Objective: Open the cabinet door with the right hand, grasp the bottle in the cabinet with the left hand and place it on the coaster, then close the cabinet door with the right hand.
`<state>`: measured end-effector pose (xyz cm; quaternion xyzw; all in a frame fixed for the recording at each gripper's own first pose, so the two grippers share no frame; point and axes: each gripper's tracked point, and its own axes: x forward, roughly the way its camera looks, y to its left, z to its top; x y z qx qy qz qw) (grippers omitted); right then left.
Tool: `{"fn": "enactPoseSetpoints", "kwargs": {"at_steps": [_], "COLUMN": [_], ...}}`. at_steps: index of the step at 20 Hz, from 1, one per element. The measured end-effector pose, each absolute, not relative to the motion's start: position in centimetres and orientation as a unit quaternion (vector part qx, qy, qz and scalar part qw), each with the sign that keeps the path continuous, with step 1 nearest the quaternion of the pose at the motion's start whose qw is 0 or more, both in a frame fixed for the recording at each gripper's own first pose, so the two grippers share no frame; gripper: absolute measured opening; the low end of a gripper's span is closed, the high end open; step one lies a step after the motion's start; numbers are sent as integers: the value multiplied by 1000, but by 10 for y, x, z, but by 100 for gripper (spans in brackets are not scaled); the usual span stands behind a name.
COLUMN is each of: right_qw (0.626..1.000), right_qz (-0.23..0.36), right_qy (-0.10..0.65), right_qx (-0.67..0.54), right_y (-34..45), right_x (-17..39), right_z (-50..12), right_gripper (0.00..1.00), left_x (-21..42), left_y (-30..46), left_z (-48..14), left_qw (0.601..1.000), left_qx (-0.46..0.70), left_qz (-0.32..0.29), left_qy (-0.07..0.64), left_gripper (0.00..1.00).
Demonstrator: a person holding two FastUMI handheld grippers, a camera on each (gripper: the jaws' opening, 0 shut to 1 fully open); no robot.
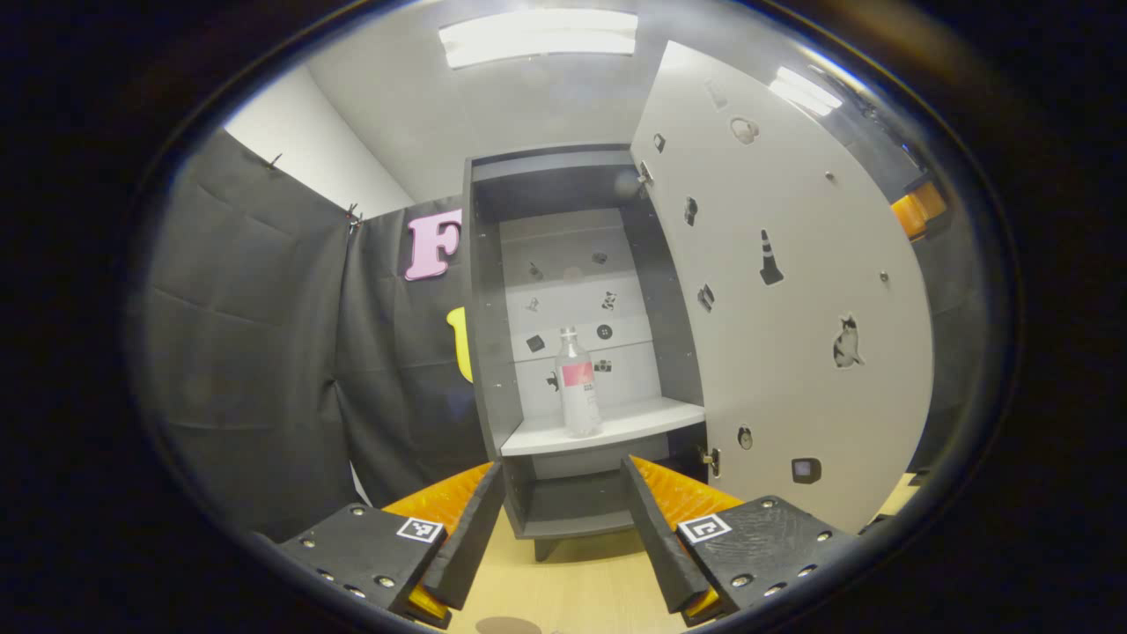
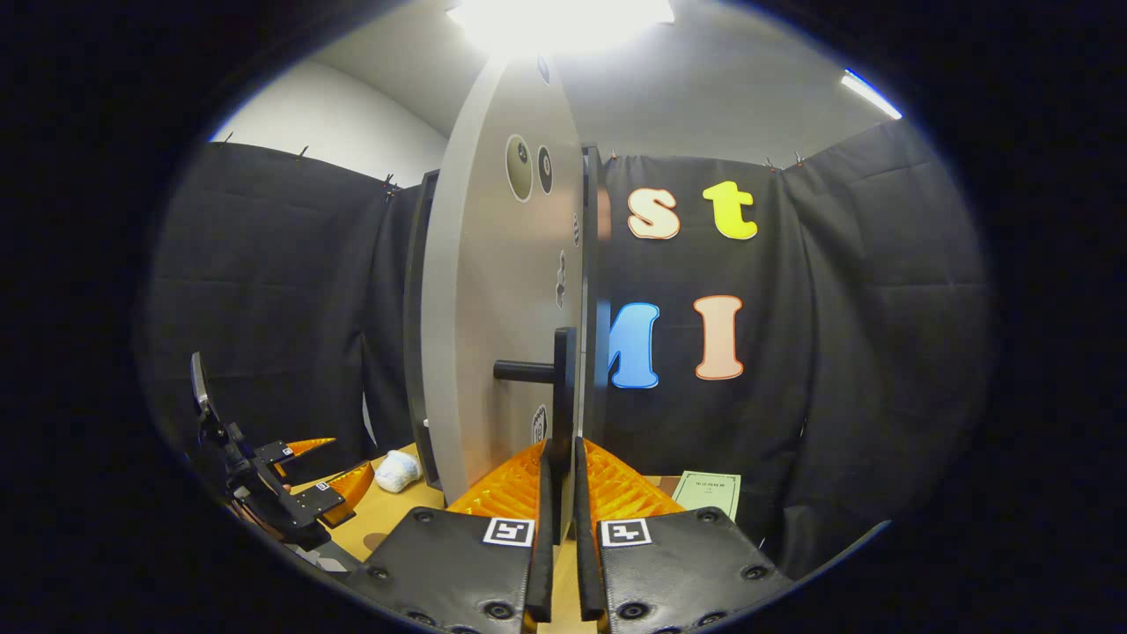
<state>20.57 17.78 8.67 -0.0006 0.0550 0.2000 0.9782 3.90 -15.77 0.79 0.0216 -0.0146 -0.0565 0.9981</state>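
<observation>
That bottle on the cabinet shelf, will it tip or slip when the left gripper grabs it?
The bottle is tall and narrow, standing upright, so a high nudge would probably topple it. It looks like clear, smooth plastic, likely light and somewhat slippery. The open left gripper should probably close around mid-body.

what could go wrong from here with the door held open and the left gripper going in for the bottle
1. The right gripper is shut on the door's handle near its lower end; if it slips, the door may swing into the left gripper's path.
2. The bottle stands upright near the shelf's front edge; a finger of the open left gripper that hits it off-centre may tip it.
3. The cabinet's opening looks narrow for the spread fingers.
</observation>
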Motion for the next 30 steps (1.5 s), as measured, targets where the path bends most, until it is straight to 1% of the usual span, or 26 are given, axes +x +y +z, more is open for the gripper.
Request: {"fn": "enactPoseSetpoints", "kwargs": {"at_steps": [1,2,4,5,6,7,8,10,11,12,13,14,15,17,18,19,20,25,30], "right_qw": [976,975,973,975,979,983,986,989,990,992,993,994,994,993,993,992,992,988,983], "right_qz": [210,214,222,214,195,177,157,137,124,106,85,66,51,28,15,1,-10,-62,-99], "right_qy": [57,62,64,64,62,56,51,54,59,68,76,82,87,94,95,95,95,109,128], "right_qx": [5,9,16,13,5,-2,-5,6,17,27,36,44,52,67,74,80,86,95,88], "right_y": [179,177,168,160,148,134,121,111,106,97,86,77,72,62,56,53,51,37,35], "right_x": [200,195,182,181,181,180,183,184,185,184,186,187,188,192,193,197,199,207,218], "right_z": [85,80,80,79,78,77,77,69,62,57,50,44,40,33,32,30,27,14,0], "right_gripper": [13,13,19,19,24,31,41,67,77,98,99,94,98,99,94,94,98,98,98], "left_x": [40,41,45,50,54,58,64,79,90,100,111,122,134,157,168,180,192,262,316], "left_y": [-159,-161,-163,-165,-169,-171,-174,-181,-183,-186,-190,-192,-194,-195,-194,-194,-191,-183,-183], "left_z": [12,17,30,36,43,49,56,66,68,73,79,84,88,88,86,85,77,55,24], "left_qw": [998,998,998,997,997,996,996,994,993,992,991,990,990,990,990,990,989,990,989], "left_qx": [22,24,28,27,26,23,20,19,19,18,19,20,22,18,8,-3,-15,-30,-44], "left_qz": [-56,-56,-56,-59,-65,-70,-78,-97,-104,-113,-120,-125,-128,-131,-134,-138,-140,-139,-143], "left_qy": [-18,-21,-33,-38,-43,-46,-50,-52,-52,-53,-57,-61,-61,-53,-47,-40,-34,-10,14], "left_gripper": [81,81,80,82,80,80,80,80,80,80,80,80,80,81,81,81,80,80,80]}}
